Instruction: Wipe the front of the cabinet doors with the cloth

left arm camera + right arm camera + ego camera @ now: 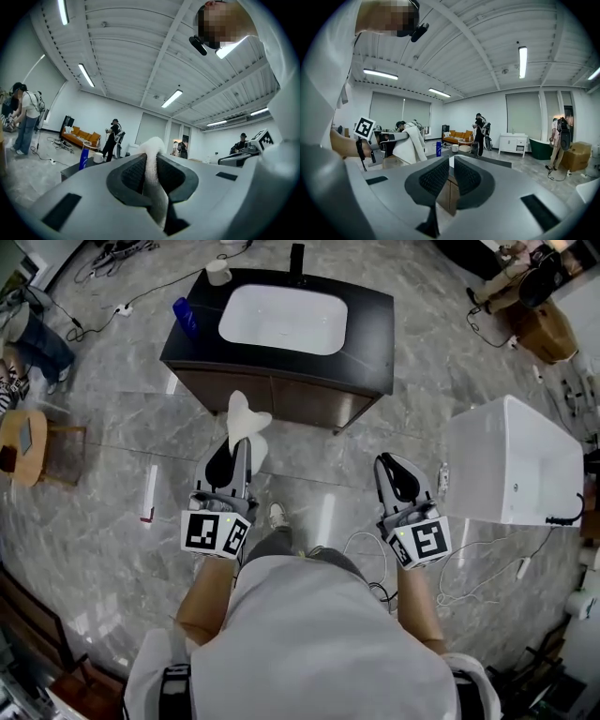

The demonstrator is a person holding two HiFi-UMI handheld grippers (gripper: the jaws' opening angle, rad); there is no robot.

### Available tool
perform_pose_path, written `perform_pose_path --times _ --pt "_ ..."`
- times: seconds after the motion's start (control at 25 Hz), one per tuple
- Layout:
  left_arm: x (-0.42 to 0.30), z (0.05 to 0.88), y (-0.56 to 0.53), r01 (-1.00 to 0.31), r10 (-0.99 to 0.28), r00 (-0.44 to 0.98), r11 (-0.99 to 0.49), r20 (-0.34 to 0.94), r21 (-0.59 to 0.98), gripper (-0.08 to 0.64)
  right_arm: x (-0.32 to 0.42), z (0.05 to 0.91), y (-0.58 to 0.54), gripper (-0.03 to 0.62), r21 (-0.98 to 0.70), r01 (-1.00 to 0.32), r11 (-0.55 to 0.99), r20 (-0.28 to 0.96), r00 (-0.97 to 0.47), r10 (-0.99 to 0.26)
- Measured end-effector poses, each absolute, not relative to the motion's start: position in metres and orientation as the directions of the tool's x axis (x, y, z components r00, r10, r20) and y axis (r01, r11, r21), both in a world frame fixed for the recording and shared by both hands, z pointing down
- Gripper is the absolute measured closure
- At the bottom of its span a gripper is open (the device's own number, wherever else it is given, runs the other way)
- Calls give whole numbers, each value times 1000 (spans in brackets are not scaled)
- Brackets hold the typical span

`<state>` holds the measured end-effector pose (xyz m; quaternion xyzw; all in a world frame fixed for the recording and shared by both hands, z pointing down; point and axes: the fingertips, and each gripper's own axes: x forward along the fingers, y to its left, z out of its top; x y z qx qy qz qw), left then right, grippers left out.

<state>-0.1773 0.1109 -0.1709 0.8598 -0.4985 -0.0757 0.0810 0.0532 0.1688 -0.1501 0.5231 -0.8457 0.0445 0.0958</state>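
Note:
The vanity cabinet has a dark top [370, 329], a white basin, and brown front doors [281, 397] facing me. My left gripper [239, 444] is held just short of the doors and is shut on a white cloth [246, 420]. In the left gripper view the cloth [151, 149] runs up between the jaws of the left gripper [151, 161] and sticks out past the tips. My right gripper [388, 463] hangs further right, away from the cabinet, shut with nothing in it. In the right gripper view the right gripper [450, 174] points at the cabinet corner, and the cloth [410, 145] hangs at left.
A blue bottle [185, 315], a white cup [217, 273] and a black faucet [297, 259] stand on the vanity top. A white box-shaped unit [516, 460] stands at right. Cables [469, 577] trail over the floor, and a wooden stool [23, 442] stands at left. People stand around the room.

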Motion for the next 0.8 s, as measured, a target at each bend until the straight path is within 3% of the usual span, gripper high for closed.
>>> perform_pose_path --times 0.32,0.8 --pt "-166 -157 30 -829 -854 518 -514 -43 219 503 34 -140 93 537 22 -870 492 213 -477 -853" --pt "-168 -109 -14 -906 -922 386 -382 -11 180 503 39 -86 33 537 -21 -788 615 268 -597 -756"
